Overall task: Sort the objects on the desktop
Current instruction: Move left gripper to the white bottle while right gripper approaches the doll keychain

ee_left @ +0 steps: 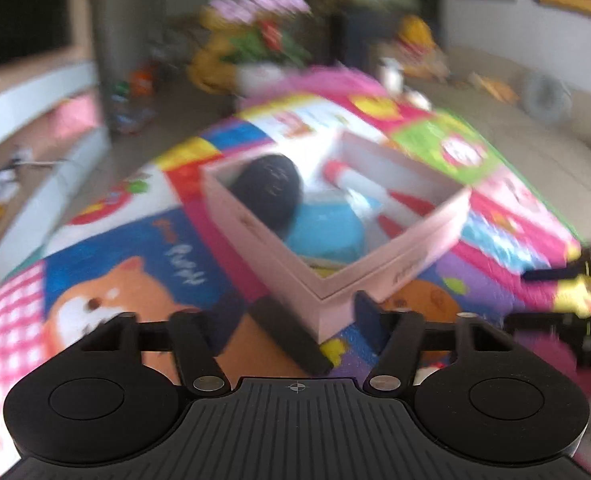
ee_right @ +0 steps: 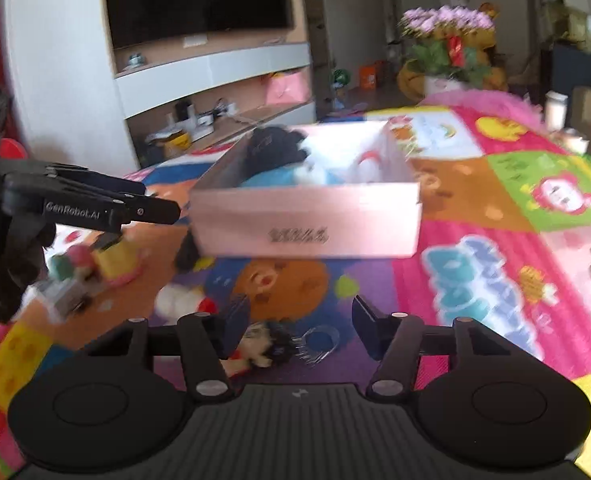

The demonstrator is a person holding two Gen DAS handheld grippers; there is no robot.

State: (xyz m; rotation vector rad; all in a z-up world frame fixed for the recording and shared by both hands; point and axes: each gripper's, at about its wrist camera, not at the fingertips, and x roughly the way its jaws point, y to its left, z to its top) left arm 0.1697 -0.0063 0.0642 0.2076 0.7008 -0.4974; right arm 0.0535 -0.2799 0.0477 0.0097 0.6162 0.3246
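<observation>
Two grippers over a bright cartoon play mat, and the pink box sits in the middle of it, lid off. Inside the box, a dark round plush, something blue and a red-and-white piece, all blurred, hard to name further. Left gripper hovers at the box's near corner, jaws apart, and that corner pokes between the fingers; whether the pads touch the cardboard, I cannot tell. Right gripper hangs low over the mat, jaws apart, nothing clamped. Just below its fingers lies a small doll figure with dark hair, beside a clear ring-shaped trinket. Off to the side, from the right wrist view, a small toy vehicle rests on the mat under the other gripper.
</observation>
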